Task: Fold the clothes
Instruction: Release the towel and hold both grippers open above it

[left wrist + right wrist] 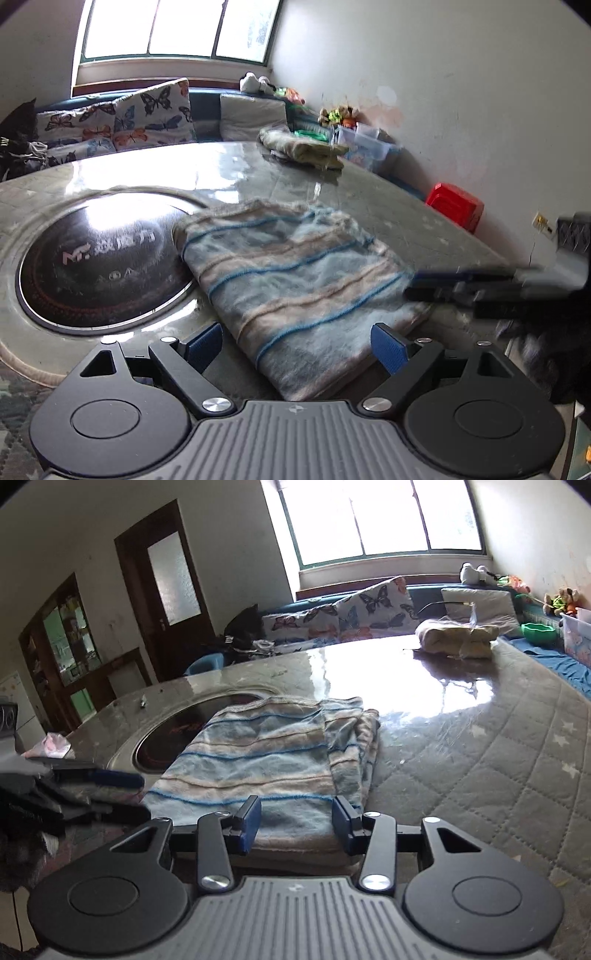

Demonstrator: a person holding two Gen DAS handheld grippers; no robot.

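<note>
Your left wrist camera sits low and close over the table, tilted down across the striped cloth toward the window and the right-hand wall. Your right wrist camera looks from the cloth's other side toward the same window and the door; both share cloth, table and window

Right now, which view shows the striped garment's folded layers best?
Right wrist: the striped garment shows its stacked layers along the right side. Left wrist shows the same garment blurred, only the top face.
</note>
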